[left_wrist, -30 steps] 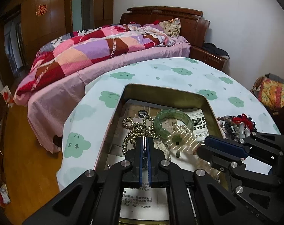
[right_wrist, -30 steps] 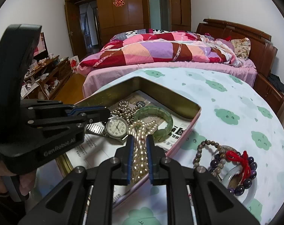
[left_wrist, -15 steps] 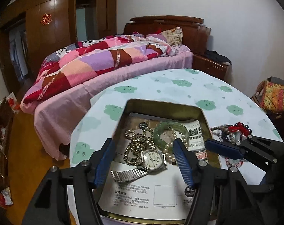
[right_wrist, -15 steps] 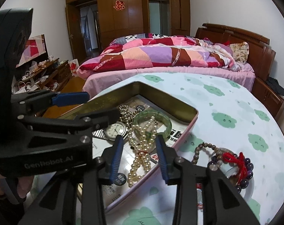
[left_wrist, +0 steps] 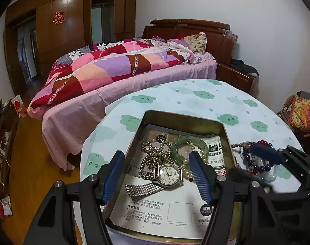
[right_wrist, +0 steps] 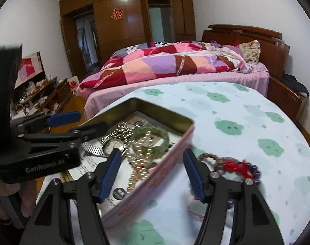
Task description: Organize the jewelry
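Lettering "GenRobot.AI" marks the left gripper (right_wrist: 73, 122), whose fingers (left_wrist: 112, 173) stand spread. One metal tin (left_wrist: 183, 116) on the desk (left_wrist: 236, 102) holds a wristwatch (left_wrist: 170, 174) between those fingers, one green bangle (left_wrist: 188, 147) and two bead strings beyond them, all on printed Chinese sheets. Fingers (right_wrist: 111, 172) of the right gripper (right_wrist: 152, 171) have just been opening, nothing pinched, straddling the tin's wall; a bracelet pile (right_wrist: 236, 167) lies right of them.

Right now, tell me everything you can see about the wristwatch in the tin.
The wristwatch has a round white dial in a silver-looking case and a ribbed metal stretch band trailing to the left. It lies face up on printed paper inside the tin, its top edge against the gold bead chain, with the pearl strand beside it. Neither gripper touches it.
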`<state>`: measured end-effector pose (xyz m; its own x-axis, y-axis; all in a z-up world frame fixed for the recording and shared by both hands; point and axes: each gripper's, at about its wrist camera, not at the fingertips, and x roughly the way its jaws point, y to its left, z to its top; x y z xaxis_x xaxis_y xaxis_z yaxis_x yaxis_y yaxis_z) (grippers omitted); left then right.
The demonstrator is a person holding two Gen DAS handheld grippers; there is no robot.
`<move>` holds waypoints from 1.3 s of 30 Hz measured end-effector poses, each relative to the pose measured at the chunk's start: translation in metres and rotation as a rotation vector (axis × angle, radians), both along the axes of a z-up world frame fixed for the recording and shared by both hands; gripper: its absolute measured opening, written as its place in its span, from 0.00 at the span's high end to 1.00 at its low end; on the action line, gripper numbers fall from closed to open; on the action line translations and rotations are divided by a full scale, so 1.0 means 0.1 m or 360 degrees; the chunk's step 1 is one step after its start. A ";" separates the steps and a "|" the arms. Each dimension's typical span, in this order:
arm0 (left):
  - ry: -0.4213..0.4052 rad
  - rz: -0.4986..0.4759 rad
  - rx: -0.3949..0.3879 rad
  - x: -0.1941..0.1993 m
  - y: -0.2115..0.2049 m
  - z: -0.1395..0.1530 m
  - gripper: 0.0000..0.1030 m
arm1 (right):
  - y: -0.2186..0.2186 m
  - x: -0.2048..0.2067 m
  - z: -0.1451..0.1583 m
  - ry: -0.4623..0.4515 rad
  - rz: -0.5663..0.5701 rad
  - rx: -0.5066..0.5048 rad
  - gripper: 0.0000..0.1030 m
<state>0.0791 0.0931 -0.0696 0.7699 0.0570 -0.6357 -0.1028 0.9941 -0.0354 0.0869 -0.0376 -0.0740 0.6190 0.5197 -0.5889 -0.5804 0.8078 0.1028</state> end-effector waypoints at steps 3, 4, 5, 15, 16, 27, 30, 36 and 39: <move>-0.0025 -0.0023 -0.0003 -0.04 -0.07 0.07 0.36 | -0.22 -0.01 0.08 -0.0032 -0.0059 0.0019 0.37; -0.0029 -0.0038 0.0001 -0.04 -0.10 0.09 0.36 | -0.36 -0.01 0.10 -0.0047 -0.0109 0.0018 0.37; -0.0032 -0.0052 0.0005 -0.05 -0.14 0.10 0.36 | -0.46 0.00 0.10 -0.0048 -0.0151 0.0016 0.37; 0.0006 -0.0299 0.0081 0.00 -0.81 0.04 0.36 | -1.24 0.18 -0.01 0.0091 -0.0478 0.0033 0.37; 0.0003 -0.0324 0.0093 0.01 -0.89 0.04 0.36 | -1.28 0.19 -0.02 0.0102 -0.0501 0.0023 0.37; 0.0025 -0.0528 0.0131 0.04 -1.40 0.00 0.36 | -1.44 0.21 -0.15 0.0203 -0.0474 -0.0010 0.56; 0.0025 -0.0571 0.0150 0.07 -1.54 -0.04 0.36 | -1.46 0.22 -0.17 0.0229 -0.0466 -0.0006 0.59; 0.0061 -0.0568 0.0125 0.16 -1.59 -0.11 0.36 | -1.52 0.23 -0.26 0.0287 -0.0463 -0.0002 0.61; 0.0057 -0.0589 0.0089 0.15 -1.55 -0.10 0.36 | -1.50 0.24 -0.30 0.0307 -0.0450 -0.0004 0.61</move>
<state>0.0944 -0.0615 -0.0801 0.7223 -0.1854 -0.6663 0.2633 0.9646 0.0171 0.1105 -0.1876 -0.1035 0.6155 0.3418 -0.7102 -0.3033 0.9344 0.1868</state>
